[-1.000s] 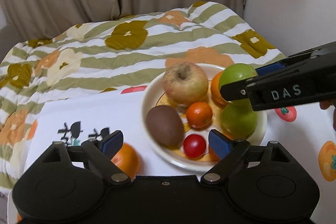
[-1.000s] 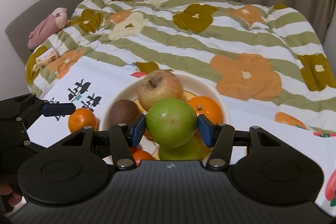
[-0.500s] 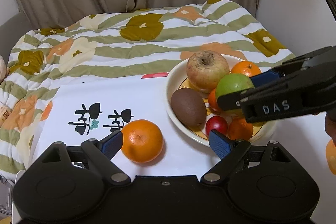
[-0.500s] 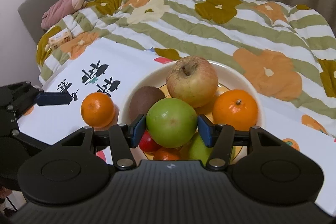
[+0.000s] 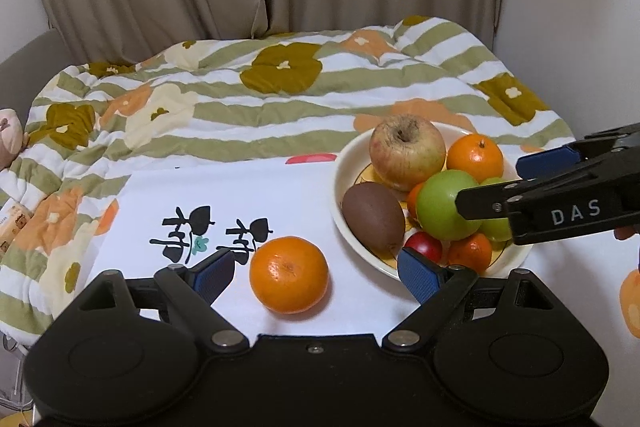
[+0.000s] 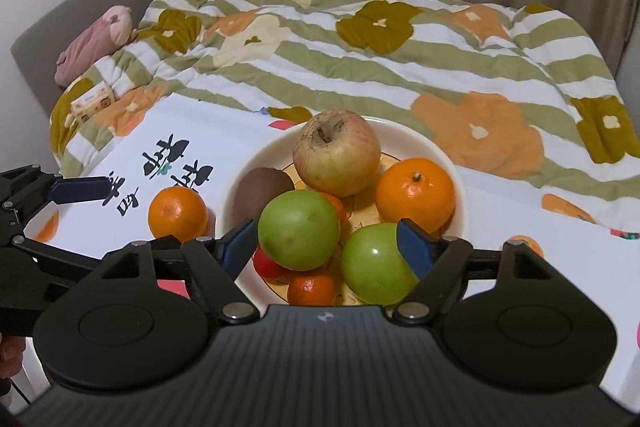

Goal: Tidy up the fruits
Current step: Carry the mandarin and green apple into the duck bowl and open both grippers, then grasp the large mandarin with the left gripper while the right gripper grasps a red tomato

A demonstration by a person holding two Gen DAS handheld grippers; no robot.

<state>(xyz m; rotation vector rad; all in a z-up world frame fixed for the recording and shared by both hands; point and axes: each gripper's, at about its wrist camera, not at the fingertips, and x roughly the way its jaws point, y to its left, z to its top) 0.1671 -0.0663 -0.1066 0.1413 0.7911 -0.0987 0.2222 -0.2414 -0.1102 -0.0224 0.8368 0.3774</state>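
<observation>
Cream plate: plate (image 6: 460, 187) on the white worktop (image 5: 280, 187) holds a russet apple (image 6: 337, 153), two green apples, a kiwi, oranges and a small red fruit.
Done: nearly all fruit sits on the plate.
Right gripper (image 6: 326, 241): fingers opening around the nearer green apple (image 6: 299, 229), which lies on the pile, pads clear of it.
Left: one orange (image 5: 289, 274) lies beside the plate, off it.
Left gripper (image 5: 316, 273): fingers spread wide, either side of that orange, not touching.
Writing: "DAS" on the right gripper's side.

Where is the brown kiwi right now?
In the left wrist view the kiwi lies on the left side of the cream plate, just in front of the big reddish apple and left of a green apple.
</observation>
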